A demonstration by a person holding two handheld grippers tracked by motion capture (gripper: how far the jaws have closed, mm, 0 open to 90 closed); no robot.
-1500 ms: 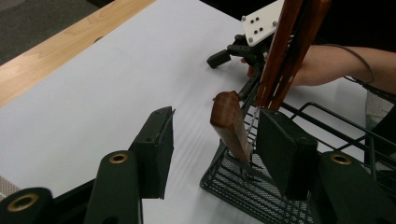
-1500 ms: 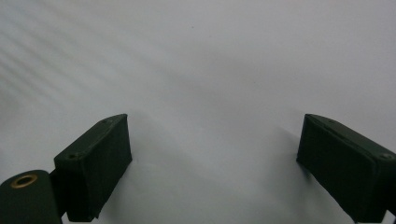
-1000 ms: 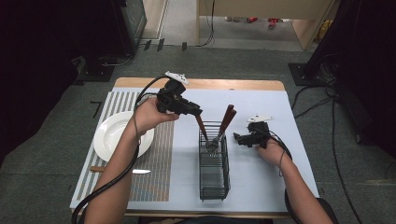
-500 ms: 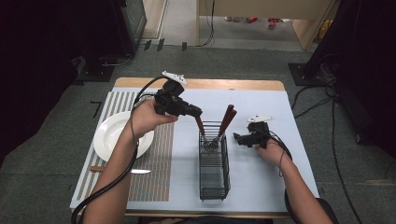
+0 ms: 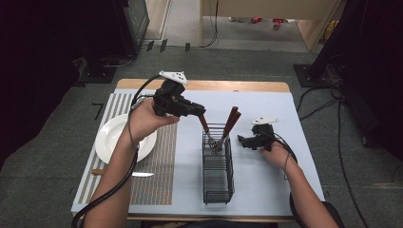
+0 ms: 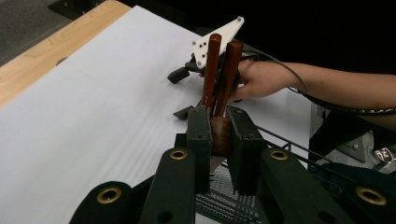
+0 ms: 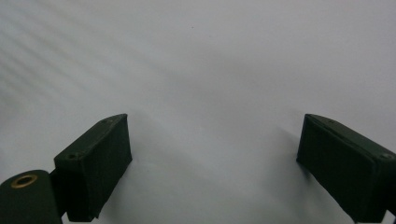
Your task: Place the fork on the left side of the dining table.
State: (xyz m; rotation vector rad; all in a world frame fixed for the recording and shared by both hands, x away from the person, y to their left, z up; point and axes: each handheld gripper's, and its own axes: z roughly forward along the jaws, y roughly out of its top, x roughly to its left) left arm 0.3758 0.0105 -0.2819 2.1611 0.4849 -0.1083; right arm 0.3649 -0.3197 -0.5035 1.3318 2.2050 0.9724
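My left gripper is shut on the end of a brown wooden utensil handle that slants down into the far end of a black wire basket. Two more wooden handles stand in the same end of the basket, leaning right, with metal ends showing among the wires. My right gripper rests open on the white table just right of the basket, nothing between its jaws.
A white plate lies on a striped placemat at the left. A knife with a wooden handle lies near the mat's front. The white table top runs to a wooden far edge.
My left gripper has risen slightly, up and to the left, with the handle in its jaws. The right gripper has kept still.
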